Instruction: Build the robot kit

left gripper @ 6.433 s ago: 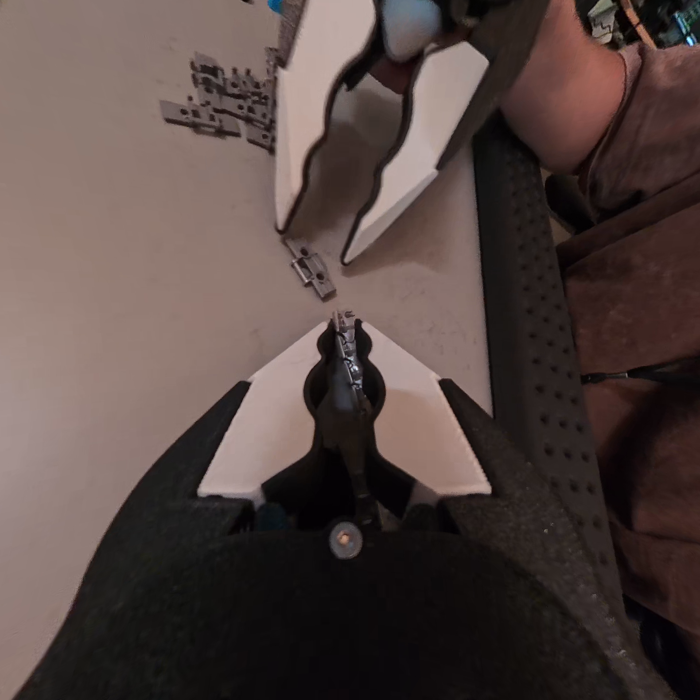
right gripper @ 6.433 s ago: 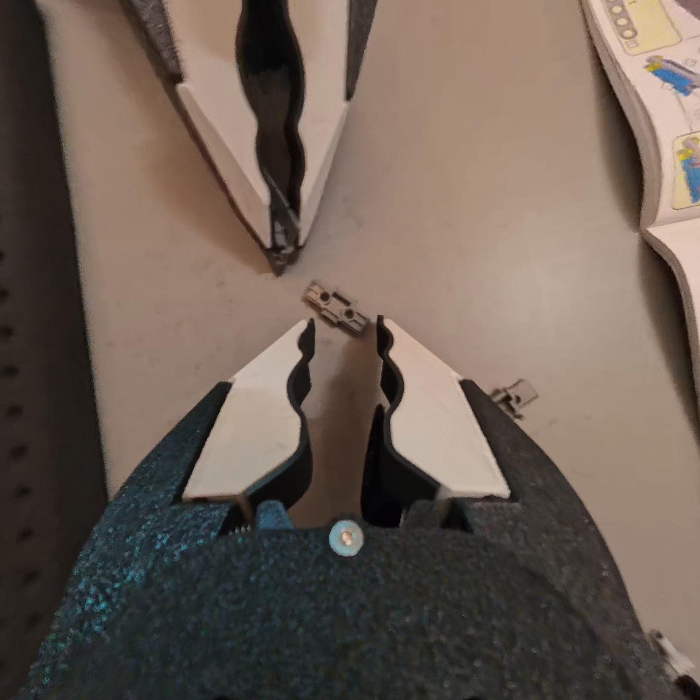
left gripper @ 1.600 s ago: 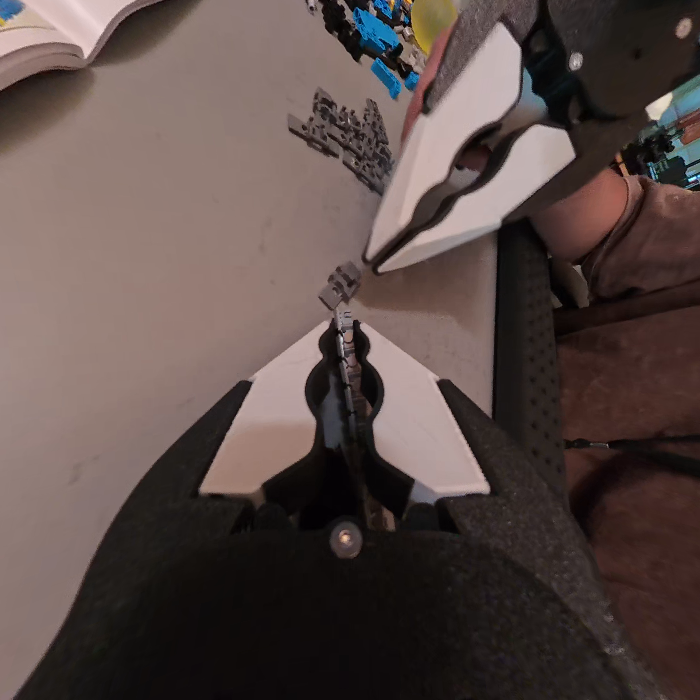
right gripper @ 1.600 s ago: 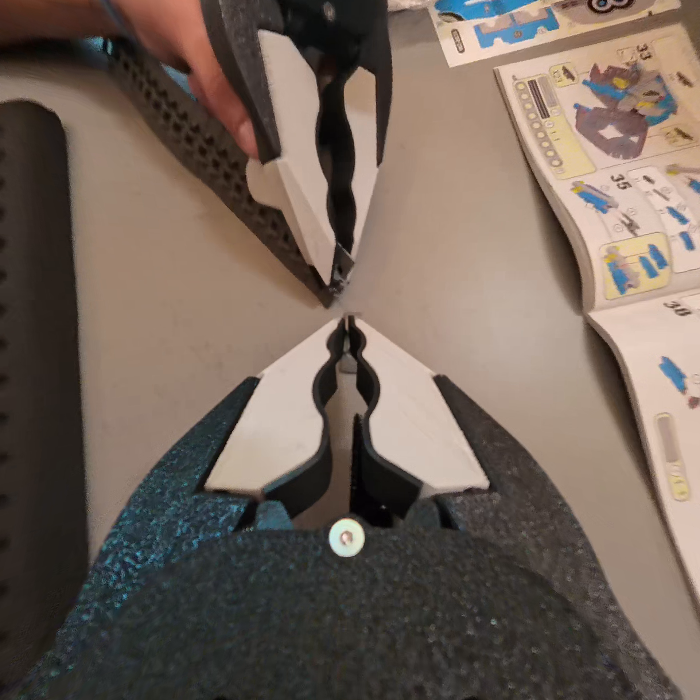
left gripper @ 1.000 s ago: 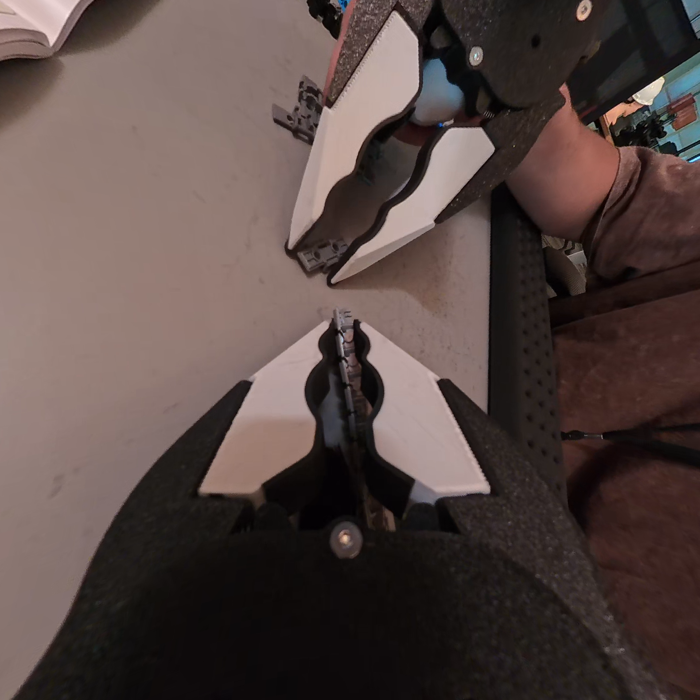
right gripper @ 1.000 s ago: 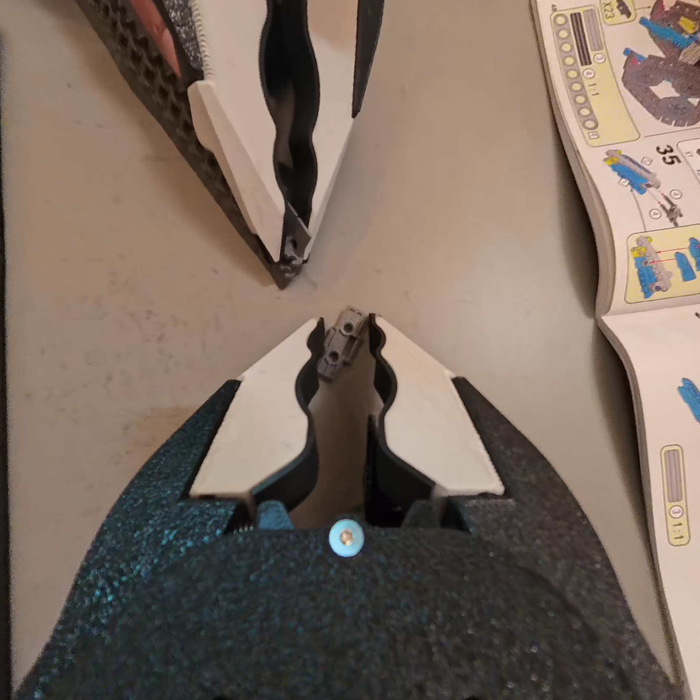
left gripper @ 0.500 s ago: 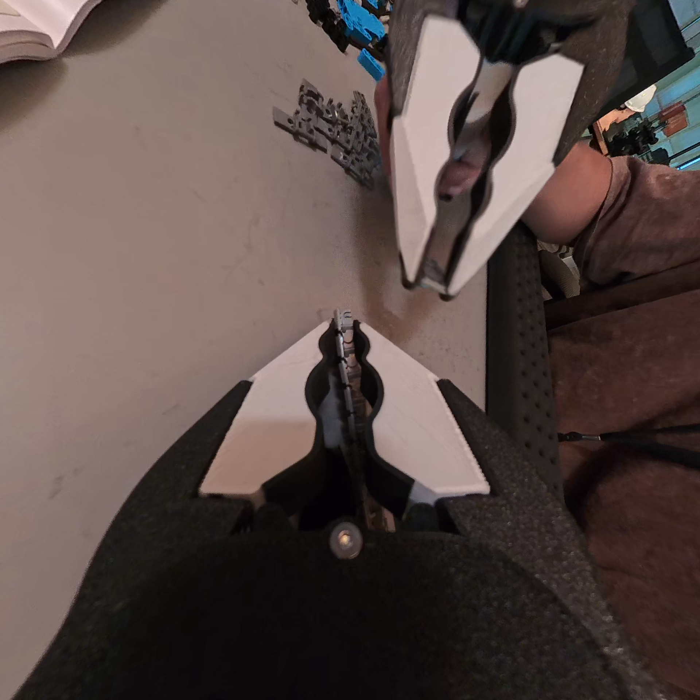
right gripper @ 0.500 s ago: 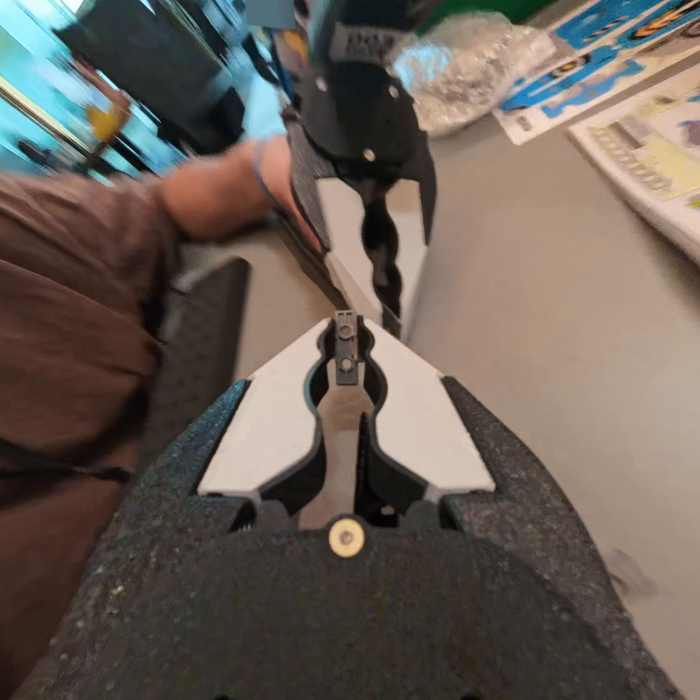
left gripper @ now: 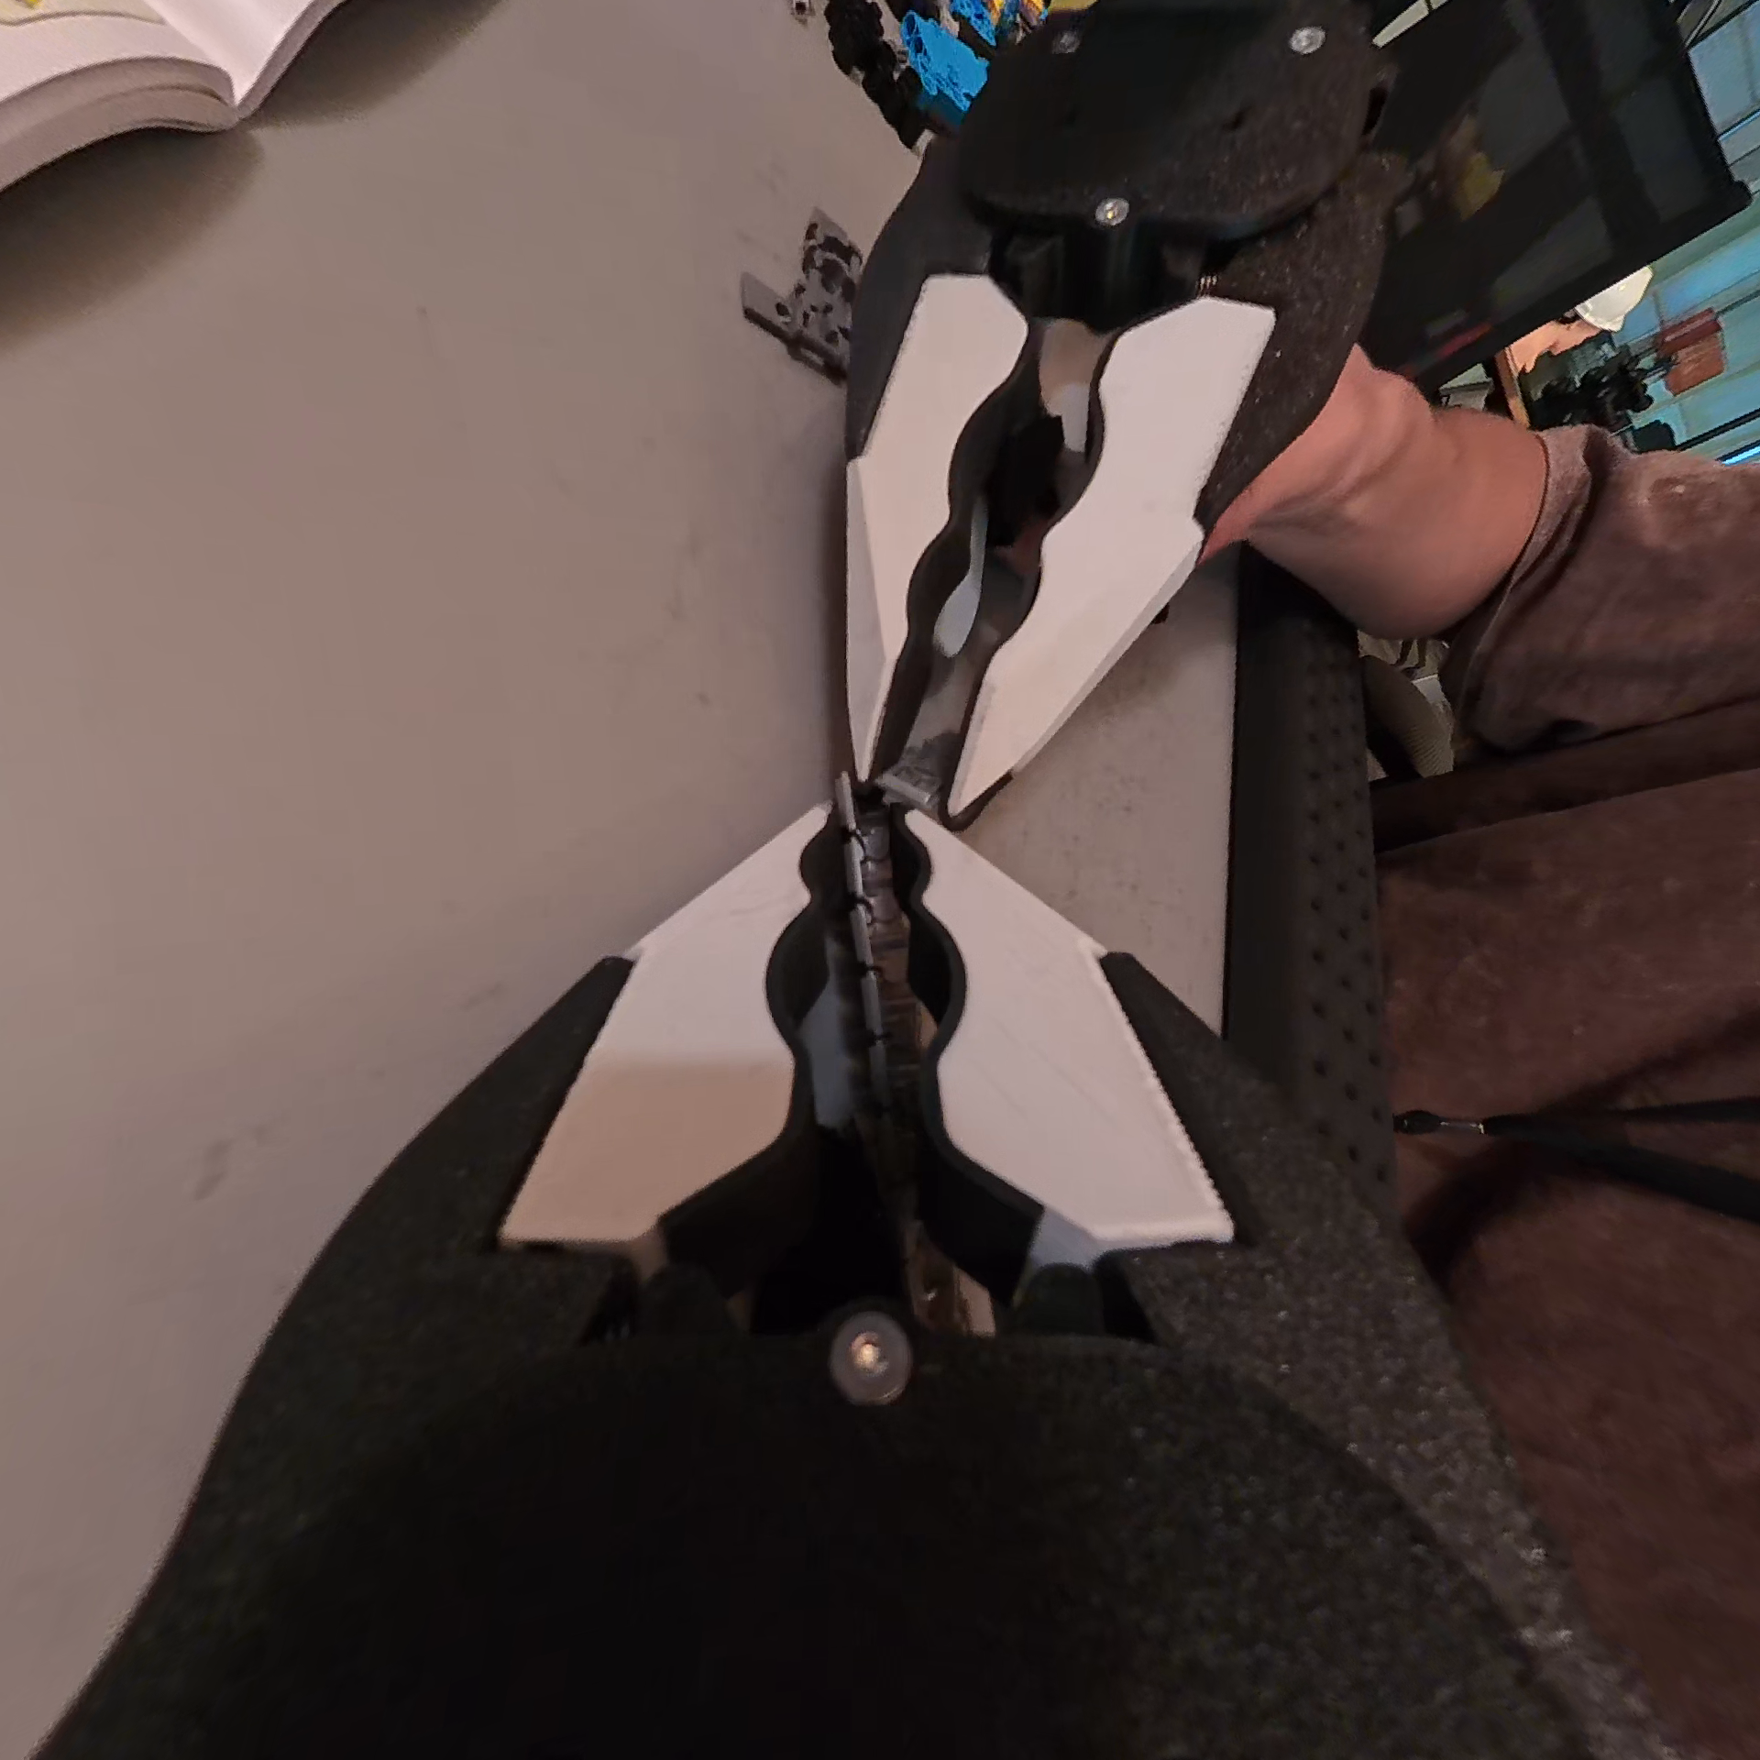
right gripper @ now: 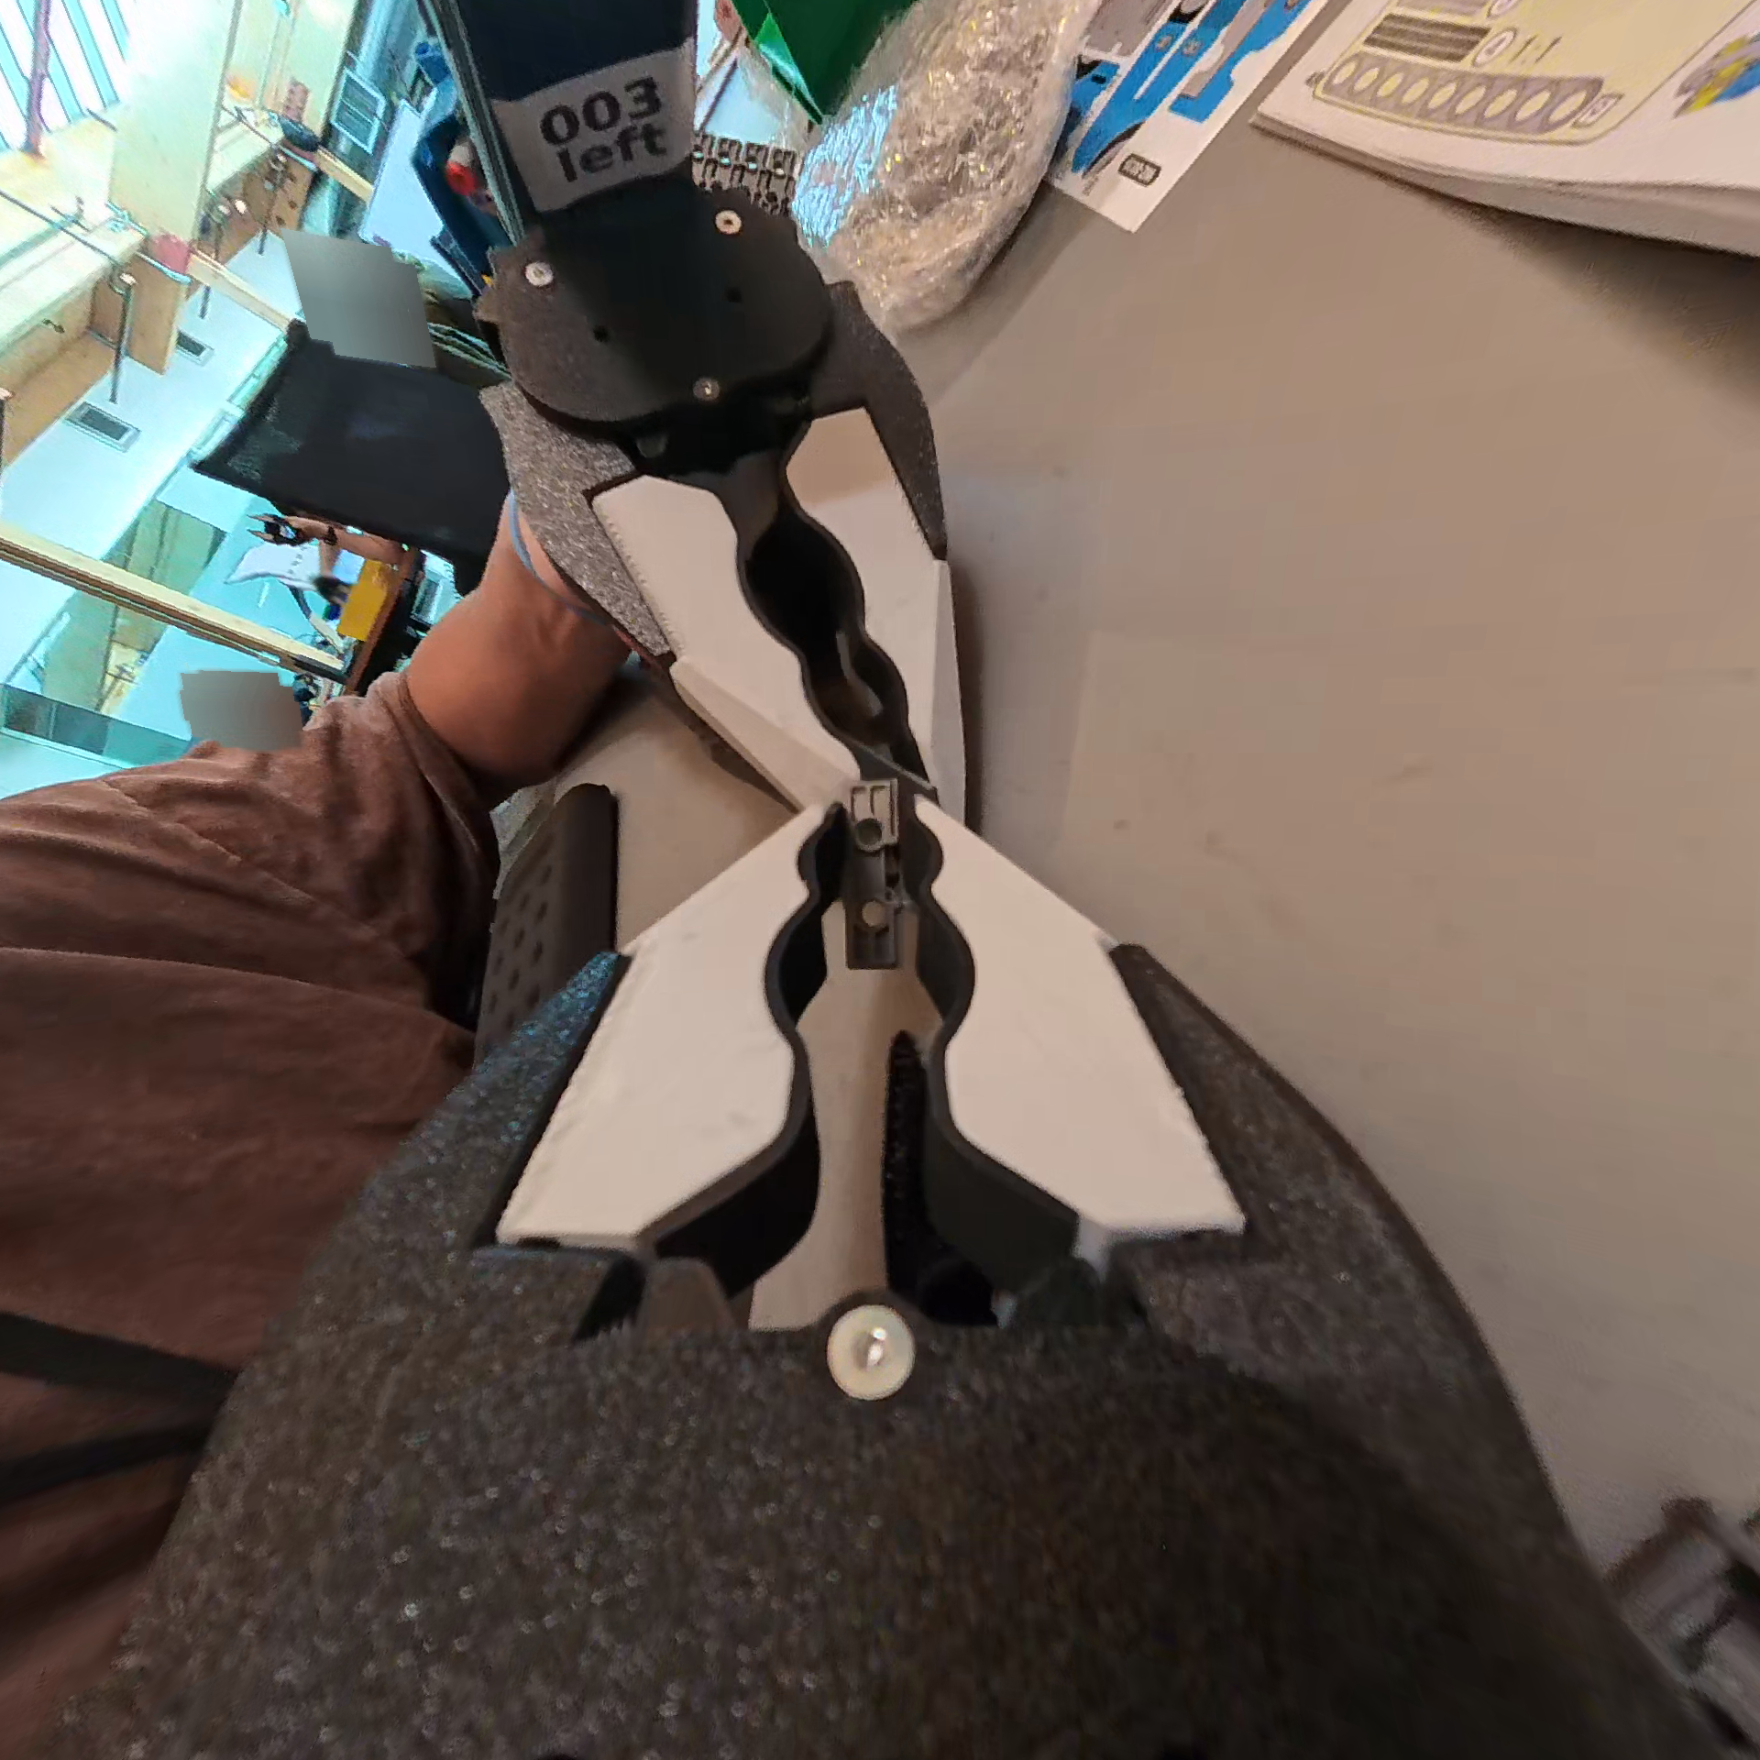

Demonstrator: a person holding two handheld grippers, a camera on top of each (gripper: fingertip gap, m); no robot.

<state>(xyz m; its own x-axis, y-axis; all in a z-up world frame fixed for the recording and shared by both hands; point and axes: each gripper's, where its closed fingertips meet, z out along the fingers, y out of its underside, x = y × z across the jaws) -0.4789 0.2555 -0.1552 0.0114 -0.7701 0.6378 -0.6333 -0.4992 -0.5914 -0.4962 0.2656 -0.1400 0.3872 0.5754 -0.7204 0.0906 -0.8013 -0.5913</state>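
Grey link lies lengthwise along right hand-held gripper.

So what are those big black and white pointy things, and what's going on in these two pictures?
They are two hand-held pinchers, called grippers. A person holds one in each hand, and each has a little camera looking along its two white fingers, so each picture is one gripper's own view.

In the left one, the left gripper is shut on a chain of small grey links. The right gripper comes from above, tip to tip.

In the right one, the right gripper is shut on one grey link, close to the chain's end.

On the grey table lie a pile of links, an open booklet and some blue and black parts.
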